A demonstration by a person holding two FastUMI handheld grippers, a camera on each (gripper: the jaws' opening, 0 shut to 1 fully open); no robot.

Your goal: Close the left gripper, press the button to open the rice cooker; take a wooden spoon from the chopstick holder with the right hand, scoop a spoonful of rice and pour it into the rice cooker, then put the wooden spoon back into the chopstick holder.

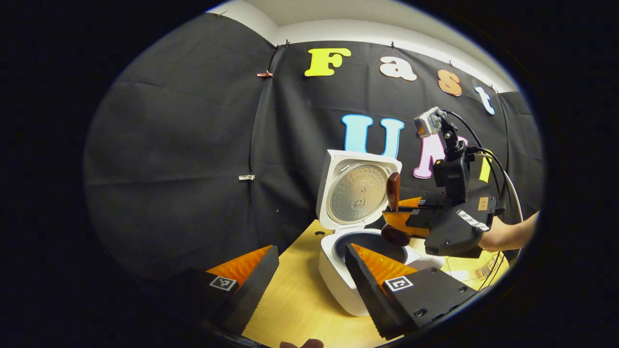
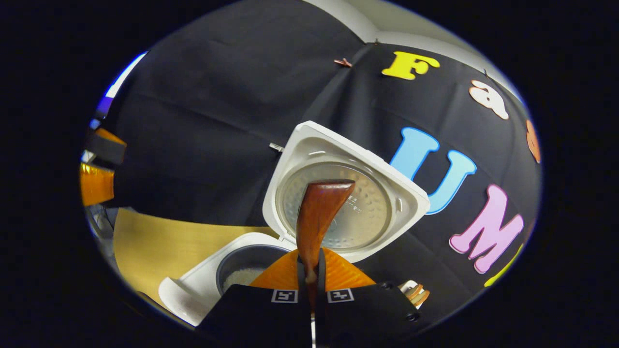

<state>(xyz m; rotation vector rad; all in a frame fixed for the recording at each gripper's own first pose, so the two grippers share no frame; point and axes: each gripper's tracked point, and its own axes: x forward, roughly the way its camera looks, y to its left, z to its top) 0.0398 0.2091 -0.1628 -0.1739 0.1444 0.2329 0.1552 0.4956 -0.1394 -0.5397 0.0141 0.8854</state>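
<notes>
In the left gripper view, the left gripper (image 1: 309, 270) is hanging at the near edge of the wooden table (image 1: 295, 299), its two fingers spread wide apart and holding nothing. It appears to be parked clear of the work, since the button press seems complete. Beyond its fingers, toward the table's middle, the white rice cooker (image 1: 338, 270) is standing with its lid (image 1: 358, 191) swung fully upright on the rear hinge, leaving the dark inner pot (image 1: 372, 244) open from above.

To the right, directly over the pot, the right gripper (image 1: 394, 217) is being held by a hand (image 1: 498, 237) reaching in from the table's right edge. Its fingers are closing tightly on the wooden spoon (image 1: 393, 191) partway along its length, with one rounded end pointing up in front of the lid and a darker end hanging toward the pot. This steep hold suggests the spoon is being tipped, or has been tipped, to drop its load.

In the right gripper view, the cooker sits at the lower left with pale rice (image 2: 242, 276) lying in the pot. The spoon's broad end (image 2: 321, 212) is rising from between the pressed-together fingers. At the lower right, a holder with utensil tips (image 2: 416, 292) is peeking out, probably the chopstick holder awaiting the spoon's return.
</notes>
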